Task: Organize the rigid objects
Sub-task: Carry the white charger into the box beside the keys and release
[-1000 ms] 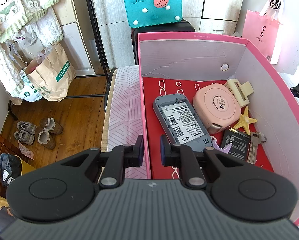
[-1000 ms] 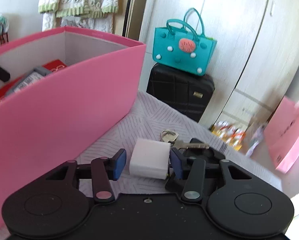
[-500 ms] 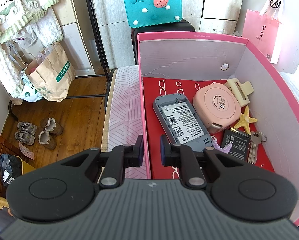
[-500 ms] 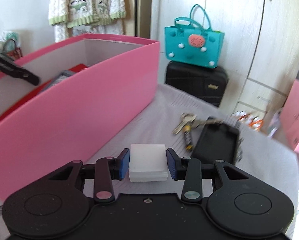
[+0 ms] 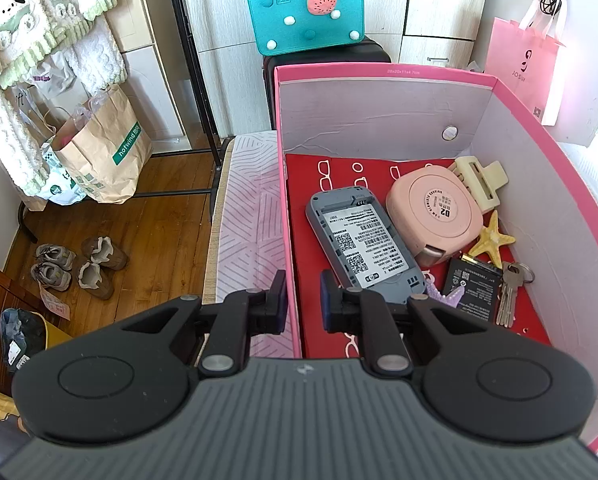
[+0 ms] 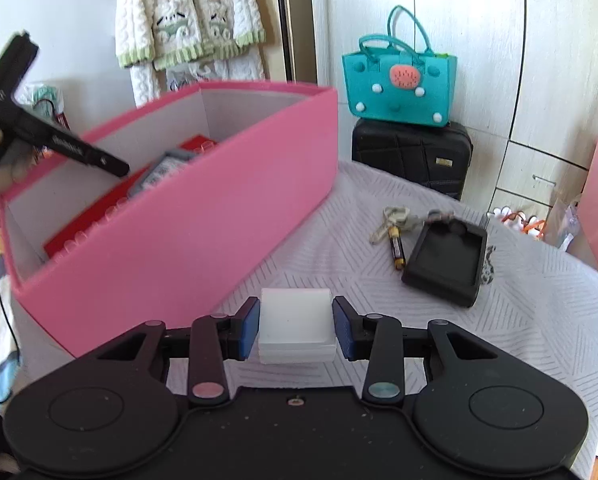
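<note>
Presently: white, matte, square-cornered block [image 6: 297, 326], clamped between the blue pads of the right gripper [image 6: 296, 327], beside the pink cardboard box [image 6: 203, 240]. Left gripper [image 5: 303, 300] nearly closed across the box's wall.

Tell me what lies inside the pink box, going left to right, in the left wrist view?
Grey device with a barcode label → round pink case → starfish → bunch of keys. The cream hair claw, black battery and purple piece overlap these, so I left them out.
</note>
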### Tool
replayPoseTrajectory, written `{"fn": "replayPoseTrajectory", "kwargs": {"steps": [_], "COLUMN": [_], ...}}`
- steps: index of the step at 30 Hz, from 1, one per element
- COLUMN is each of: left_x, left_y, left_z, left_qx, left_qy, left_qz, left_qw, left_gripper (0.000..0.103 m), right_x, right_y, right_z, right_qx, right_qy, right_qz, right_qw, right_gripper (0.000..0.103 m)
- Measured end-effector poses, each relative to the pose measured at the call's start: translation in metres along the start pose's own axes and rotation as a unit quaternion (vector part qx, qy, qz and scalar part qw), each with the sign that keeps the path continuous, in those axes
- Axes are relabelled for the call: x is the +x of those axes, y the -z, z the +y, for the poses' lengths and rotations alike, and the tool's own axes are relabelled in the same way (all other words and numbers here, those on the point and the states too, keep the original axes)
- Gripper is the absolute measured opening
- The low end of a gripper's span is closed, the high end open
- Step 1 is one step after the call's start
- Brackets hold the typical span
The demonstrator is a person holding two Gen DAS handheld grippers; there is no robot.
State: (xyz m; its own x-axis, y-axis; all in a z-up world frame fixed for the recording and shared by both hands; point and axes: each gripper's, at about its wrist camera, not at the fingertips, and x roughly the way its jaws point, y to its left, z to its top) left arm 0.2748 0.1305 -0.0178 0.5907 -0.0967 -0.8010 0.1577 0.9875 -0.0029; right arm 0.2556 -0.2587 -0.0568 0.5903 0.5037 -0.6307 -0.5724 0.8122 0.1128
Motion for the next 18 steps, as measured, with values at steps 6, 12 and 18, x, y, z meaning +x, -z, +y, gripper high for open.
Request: {"fn": "replayPoseTrajectory", "kwargs": {"steps": [6,12,18], "left_x": [0.0,-0.001,-0.002], "left_y": [0.0,0.0,0.001], "left_z": [0.0,0.001,0.002], "left_qx": [0.001,0.0,0.002], "left_qy": [-0.001,0.0,-0.001], "left_qz": [0.0,-0.002,-0.003], "left_qw": [1.0,1.0,1.0], "left_gripper": [0.014,0.014,0.014], "right_x": [-0.04,-0.019,0.022], "right_y": [-0.037,-0.068,-0.093], "right_z": [0.019,0.07,0.092], "right_qx": [-0.024,-0.143,-0.173], "right_qy": [-0.048,-0.102,-0.105], "right_qz": [-0.063,-0.021,0.054], "right_qw": [0.997,0.984,0.978], "right_gripper": [0.045,0.045,0.045]}}
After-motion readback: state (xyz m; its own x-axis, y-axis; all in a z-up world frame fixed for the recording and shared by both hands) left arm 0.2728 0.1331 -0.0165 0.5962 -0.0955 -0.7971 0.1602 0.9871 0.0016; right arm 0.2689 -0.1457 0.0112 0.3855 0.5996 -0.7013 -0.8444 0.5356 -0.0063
